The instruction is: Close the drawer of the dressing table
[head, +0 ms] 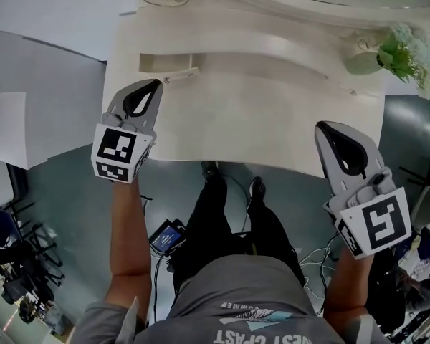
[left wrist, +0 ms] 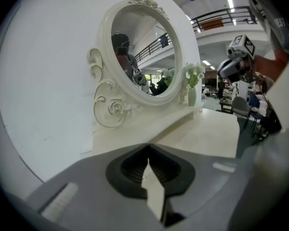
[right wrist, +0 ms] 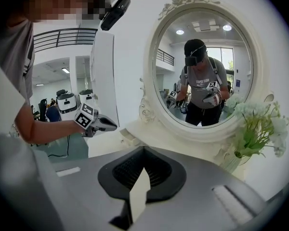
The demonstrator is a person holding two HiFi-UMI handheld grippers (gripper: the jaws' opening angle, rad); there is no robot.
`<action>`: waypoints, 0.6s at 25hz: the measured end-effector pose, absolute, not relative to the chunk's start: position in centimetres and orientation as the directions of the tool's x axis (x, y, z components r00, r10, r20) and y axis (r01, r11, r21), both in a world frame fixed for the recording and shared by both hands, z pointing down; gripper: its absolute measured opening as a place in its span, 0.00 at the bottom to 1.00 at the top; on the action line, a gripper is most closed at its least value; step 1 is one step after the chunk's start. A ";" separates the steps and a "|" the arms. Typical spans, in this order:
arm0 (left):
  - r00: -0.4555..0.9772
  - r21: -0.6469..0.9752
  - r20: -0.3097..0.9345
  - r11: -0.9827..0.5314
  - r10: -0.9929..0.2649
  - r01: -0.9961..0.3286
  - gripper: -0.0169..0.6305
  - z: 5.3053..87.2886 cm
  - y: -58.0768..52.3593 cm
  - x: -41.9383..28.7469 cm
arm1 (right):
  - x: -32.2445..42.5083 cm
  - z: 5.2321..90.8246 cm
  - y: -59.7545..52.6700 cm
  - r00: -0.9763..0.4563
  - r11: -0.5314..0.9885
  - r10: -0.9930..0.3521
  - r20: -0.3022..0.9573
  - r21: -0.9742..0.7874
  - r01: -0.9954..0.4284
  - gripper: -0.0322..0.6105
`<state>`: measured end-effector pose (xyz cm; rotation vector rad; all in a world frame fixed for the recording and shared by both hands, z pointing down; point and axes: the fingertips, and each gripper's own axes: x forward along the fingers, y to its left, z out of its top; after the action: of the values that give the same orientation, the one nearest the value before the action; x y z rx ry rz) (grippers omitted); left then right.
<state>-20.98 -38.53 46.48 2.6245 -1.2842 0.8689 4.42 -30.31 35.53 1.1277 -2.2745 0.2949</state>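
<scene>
The cream dressing table [head: 258, 131] has a small drawer [head: 165, 64] standing pulled out of the raised shelf at its back left. The drawer's front [right wrist: 127, 137] also shows in the right gripper view, under the mirror's left side. My left gripper [head: 159, 83] is shut and empty, its tip just in front of and right of the drawer's front, and I cannot tell whether it touches. My right gripper [head: 324, 127] hangs over the table's front right edge, shut with nothing in it. Each gripper's own view shows its jaws closed, the left gripper [left wrist: 148, 147] and the right gripper [right wrist: 143, 148].
An oval mirror [right wrist: 202, 66] in a carved frame stands at the back of the table. A vase of white flowers [head: 398, 52] stands at the back right. A white wall panel [head: 43, 56] lies to the left. Cables and a small device [head: 168, 236] lie on the floor by my feet.
</scene>
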 end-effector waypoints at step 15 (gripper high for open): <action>0.430 -0.081 0.619 -0.598 -0.657 -0.797 0.17 61.2 -41.6 -23.3 | 2.3 46.6 -32.2 -0.490 0.618 -0.594 0.637 -0.029 -0.786 0.05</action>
<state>-23.33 -41.65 61.22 2.4594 -1.2730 0.9135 2.32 -32.24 46.65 1.0803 -2.2528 0.4256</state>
